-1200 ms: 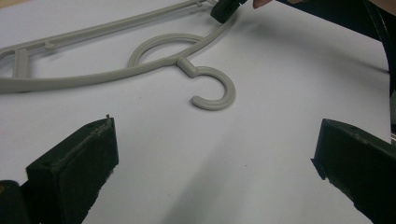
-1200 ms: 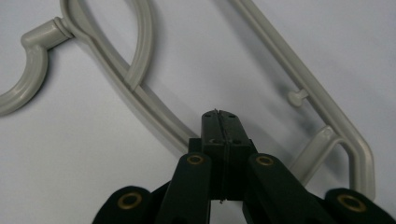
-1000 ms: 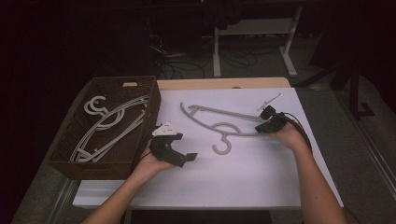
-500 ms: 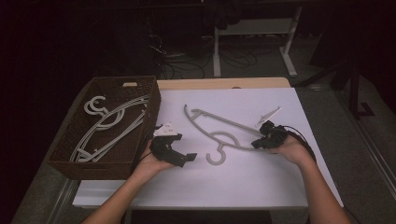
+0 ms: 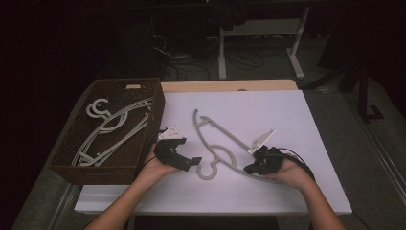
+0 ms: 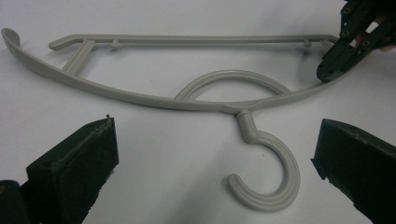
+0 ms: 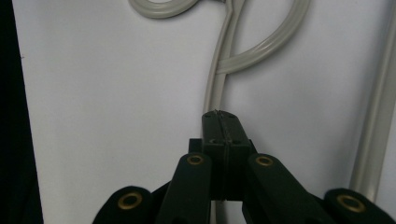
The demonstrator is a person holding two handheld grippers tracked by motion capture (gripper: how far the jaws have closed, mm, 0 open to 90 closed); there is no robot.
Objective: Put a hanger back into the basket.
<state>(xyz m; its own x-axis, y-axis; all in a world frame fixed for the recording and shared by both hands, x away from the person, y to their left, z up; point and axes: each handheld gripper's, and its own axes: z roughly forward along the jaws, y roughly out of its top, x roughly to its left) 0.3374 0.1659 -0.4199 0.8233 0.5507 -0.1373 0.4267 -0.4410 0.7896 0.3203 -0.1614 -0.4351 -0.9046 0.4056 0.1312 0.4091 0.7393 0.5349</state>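
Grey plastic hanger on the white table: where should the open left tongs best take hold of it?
Probably the hook of the grey plastic hanger: it lies flat, free and nearest, between the open left tongs. Come from above, straddling its neck; the right tongs already clamp the far arm.

From above the near edge we are looking forward and down on the white rectangular surface (image 5: 287,110). Riding each hand-held gripper, we are looking close along its black jaws. All three views are sharing the pale grey plastic hanger (image 5: 218,143) (image 6: 154,98) (image 7: 222,79).
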